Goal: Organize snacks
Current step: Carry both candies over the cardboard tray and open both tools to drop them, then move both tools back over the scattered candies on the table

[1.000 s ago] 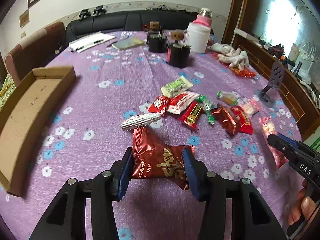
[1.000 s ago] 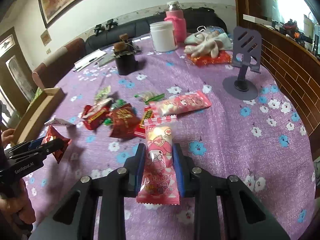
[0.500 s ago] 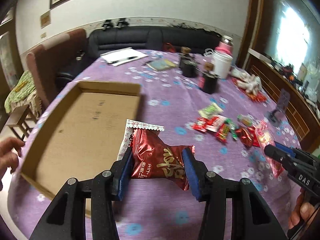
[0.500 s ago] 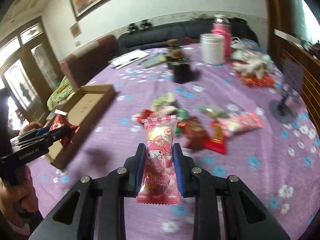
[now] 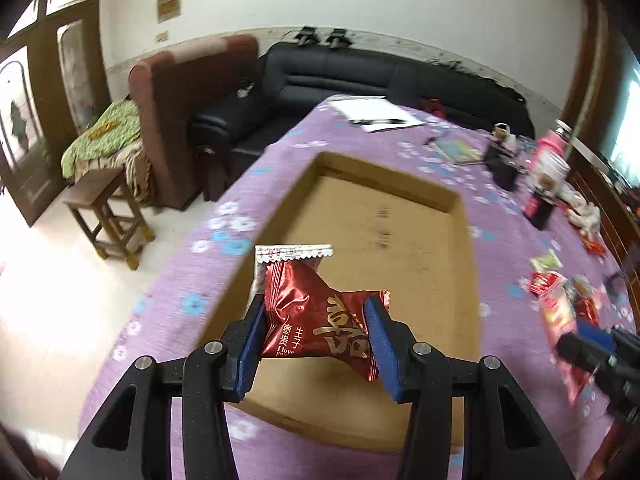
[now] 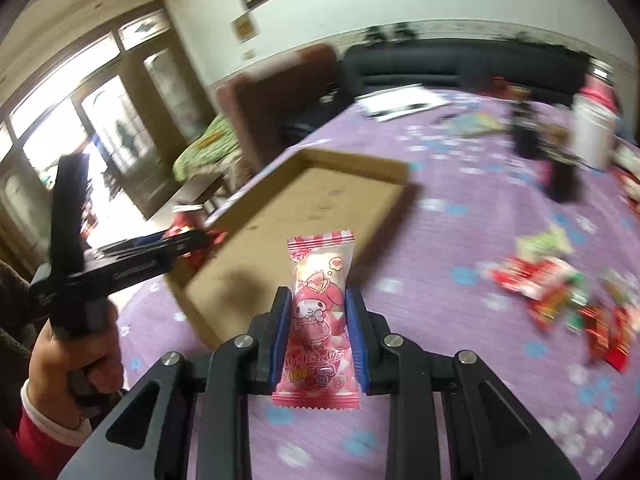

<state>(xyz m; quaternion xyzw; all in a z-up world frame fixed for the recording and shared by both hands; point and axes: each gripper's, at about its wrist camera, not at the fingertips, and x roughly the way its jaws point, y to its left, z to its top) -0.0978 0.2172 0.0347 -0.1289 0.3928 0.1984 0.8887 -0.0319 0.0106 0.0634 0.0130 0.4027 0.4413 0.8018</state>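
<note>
Gripping a dark red snack packet (image 5: 320, 326) across its width, the left gripper (image 5: 316, 340) hangs over the near edge of the cardboard tray (image 5: 456, 200), its pads pressed on the wrapper's sides so the packet sits flat and can drop straight in; a white crimped wrapper (image 5: 294, 251) shows just behind it, though whether it is also pinched is hard to tell. The right gripper (image 6: 318, 332) is nearly closed on a slim pink cartoon candy bag (image 6: 320, 316), held upright by its narrow sides, and sits off the tray's right wall over the purple floral tablecloth (image 6: 440, 312). The tray floor looks bare, so there seems ample room for both. The remaining snack pile (image 6: 560, 300) lies well apart to the right. The tray's low walls are probably the only edges to clear.
</note>
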